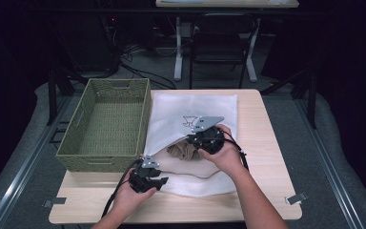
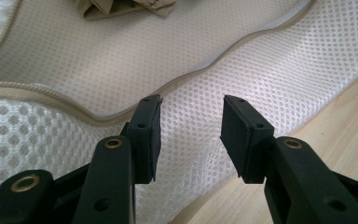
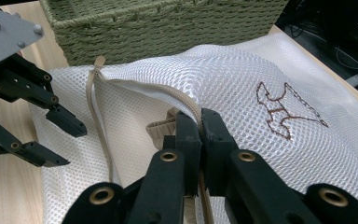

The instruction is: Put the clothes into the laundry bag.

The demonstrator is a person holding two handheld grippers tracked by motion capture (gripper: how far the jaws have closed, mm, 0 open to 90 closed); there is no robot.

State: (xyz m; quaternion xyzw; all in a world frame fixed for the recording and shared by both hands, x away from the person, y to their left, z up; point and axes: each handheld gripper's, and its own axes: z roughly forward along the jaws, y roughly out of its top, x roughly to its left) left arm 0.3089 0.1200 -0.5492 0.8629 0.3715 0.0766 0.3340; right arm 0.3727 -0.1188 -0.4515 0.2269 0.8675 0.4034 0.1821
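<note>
A white mesh laundry bag (image 1: pixel 195 107) with a brown embroidered emblem (image 3: pixel 284 112) lies on the wooden table (image 1: pixel 257 143). Its zippered mouth faces the person and gapes. My right gripper (image 3: pixel 200 126) is shut on the upper zipper edge (image 3: pixel 177 95) and holds that layer lifted. Inside the mouth lies a beige garment (image 1: pixel 181 151), its ribbed hem (image 3: pixel 161 128) right beside the right jaws. My left gripper (image 2: pixel 191 126) stands open just over the bag's lower mesh layer (image 2: pixel 270 79), near the lower zipper edge (image 2: pixel 242 39), with nothing pinched between its pads.
A green woven basket (image 1: pixel 107 124) stands at the table's left, touching the bag's left side; its inside looks bare. Bare tabletop (image 2: pixel 335 116) lies in front of the bag. Beyond the table are a chair (image 1: pixel 219 43), cables and dark floor.
</note>
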